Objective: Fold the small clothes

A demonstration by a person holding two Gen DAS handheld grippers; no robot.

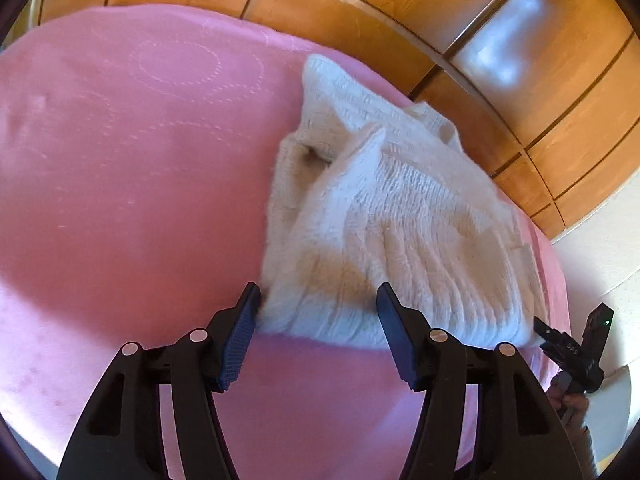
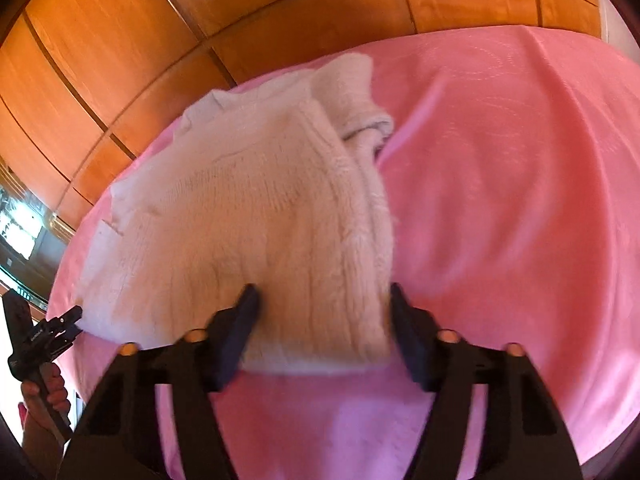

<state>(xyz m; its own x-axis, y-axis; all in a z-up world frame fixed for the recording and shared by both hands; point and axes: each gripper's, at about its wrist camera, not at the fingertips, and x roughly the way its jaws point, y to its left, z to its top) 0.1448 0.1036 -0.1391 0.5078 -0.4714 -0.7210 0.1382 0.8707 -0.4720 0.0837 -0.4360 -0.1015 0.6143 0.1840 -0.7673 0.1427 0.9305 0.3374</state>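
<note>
Left wrist view: the left claw point(image 1: 318, 306) points forward with its two black fingers spread wide apart, gripping nothing. A cream knitted sweater point(image 1: 400, 220) lies partly folded on a pink sheet point(image 1: 120, 160) that covers the surface. The sweater's near ribbed hem sits between the fingers; the left fingertip touches the hem's left corner, and the right fingertip rests over the knit. One sleeve is folded across the body of the sweater, making a raised ridge. At the right edge, the right claw point(image 1: 538, 326) reaches in toward the sweater's near right corner, with a hand point(image 1: 572, 404) holding its handle. Whether it is open or closed is too small to tell here. Glossy wooden panels point(image 1: 520, 60) rise behind the sheet.

Right wrist view: the right claw point(image 2: 324, 304), somewhat blurred, has its fingers spread wide, gripping nothing. The sweater point(image 2: 248, 208) lies on the pink sheet point(image 2: 500, 200), and its near hem sits between the fingers. At the lower left, the left claw point(image 2: 74, 320) touches the sweater's near corner, held by a hand point(image 2: 48, 396). Wooden panels point(image 2: 160, 40) fill the background.
</note>
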